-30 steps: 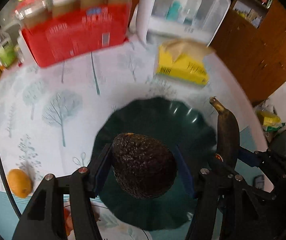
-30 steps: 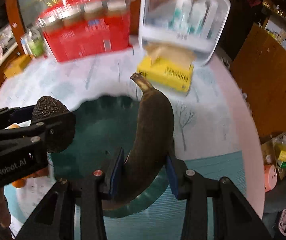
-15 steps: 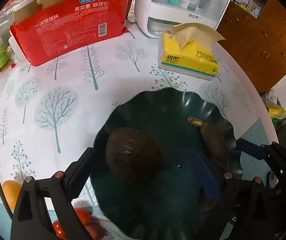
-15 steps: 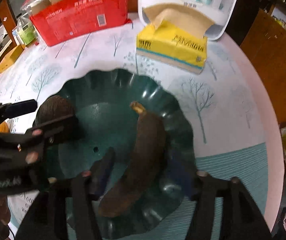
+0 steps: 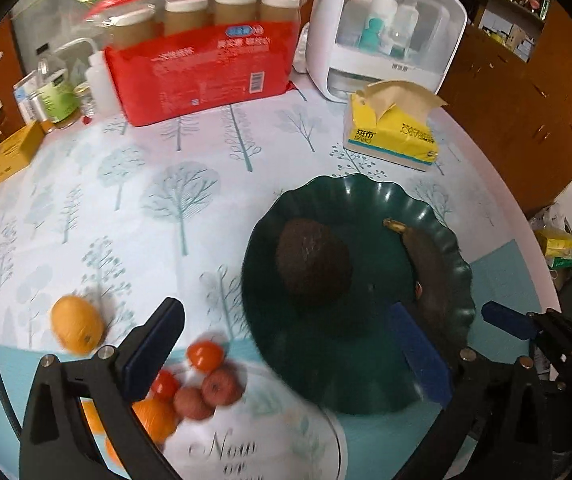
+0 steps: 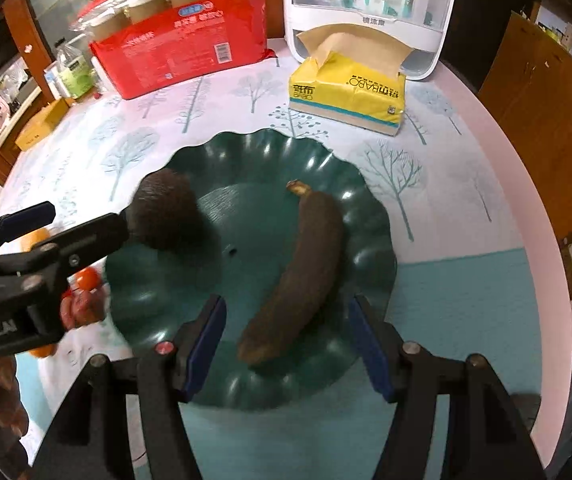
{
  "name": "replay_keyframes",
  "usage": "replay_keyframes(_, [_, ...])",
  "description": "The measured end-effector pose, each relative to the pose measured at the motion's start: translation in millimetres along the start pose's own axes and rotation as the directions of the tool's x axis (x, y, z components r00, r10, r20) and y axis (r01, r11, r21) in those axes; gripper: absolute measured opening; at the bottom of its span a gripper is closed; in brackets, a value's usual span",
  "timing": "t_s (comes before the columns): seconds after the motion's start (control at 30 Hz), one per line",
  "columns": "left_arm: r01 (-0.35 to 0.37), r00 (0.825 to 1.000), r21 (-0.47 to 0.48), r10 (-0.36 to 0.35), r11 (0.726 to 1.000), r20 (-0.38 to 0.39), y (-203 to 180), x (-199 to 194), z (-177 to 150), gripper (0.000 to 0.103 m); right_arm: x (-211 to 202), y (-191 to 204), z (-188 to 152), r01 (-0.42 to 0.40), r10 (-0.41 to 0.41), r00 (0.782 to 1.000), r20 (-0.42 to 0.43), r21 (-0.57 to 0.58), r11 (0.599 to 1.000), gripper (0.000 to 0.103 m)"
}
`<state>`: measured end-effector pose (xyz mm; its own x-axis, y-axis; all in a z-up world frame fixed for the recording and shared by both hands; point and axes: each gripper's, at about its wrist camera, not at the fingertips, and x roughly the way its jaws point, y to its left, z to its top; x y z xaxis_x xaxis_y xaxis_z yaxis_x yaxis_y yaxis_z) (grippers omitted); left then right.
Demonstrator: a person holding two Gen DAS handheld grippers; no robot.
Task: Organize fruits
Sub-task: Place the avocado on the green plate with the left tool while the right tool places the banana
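**Both claws empty, avocado and banana in the green bowl**

Left claw (image 5: 282, 344) was spread wide and held nothing; its left pad hung over the small fruits, its right pad over the bowl's near rim. Right claw (image 6: 286, 344) was also spread and empty, fingers either side of the banana's near end, not touching it.

Nearest the left claw: white plate (image 5: 246, 440) with small red fruits (image 5: 206, 388) and an orange piece, partly hidden and motion-blurred. A loose orange (image 5: 76, 330) sat on the table (image 5: 146, 208), apart from the plate.

Green scalloped bowl (image 6: 370, 256) held the avocado (image 5: 312, 264) on the left side and the banana (image 6: 302, 264) on the right, well apart.

Handling, as judgement:
- Banana was dark brown all over, likely soft and easily bruised. Pinch mid-body, light squeeze.
- Avocado looked firm-skinned and rough, so good grip across the wide middle.
- Small red fruits were smooth and round, so they could roll. Take them one at a time, across the widest part.
- Orange should be stiff enough for a normal pinch.

Room: bowl centre was open between the two fruits. Its raised wavy rim needs clearing on approach. Tissue box (image 6: 348, 92) sat just beyond the bowl, with the red cup pack (image 5: 202, 68) and white cabinet (image 5: 386, 28) at the far edge.
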<state>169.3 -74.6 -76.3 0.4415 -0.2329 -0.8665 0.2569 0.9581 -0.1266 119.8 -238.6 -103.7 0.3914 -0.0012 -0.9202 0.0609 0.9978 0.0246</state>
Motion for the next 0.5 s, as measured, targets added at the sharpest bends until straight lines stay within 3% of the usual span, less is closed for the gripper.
replay_keyframes(0.2, [0.033,0.999,-0.025,-0.033,0.999,-0.005,11,-44,-29,0.102,-24,16,-22,-0.03,0.03,1.0,0.005,-0.028,0.999,0.064])
replay_keyframes(0.5, [-0.009,1.0,-0.106,0.011,0.994,0.016,36,-102,-76,0.102,-63,47,-42,-0.087,0.091,0.995,0.028,-0.113,0.99,0.064])
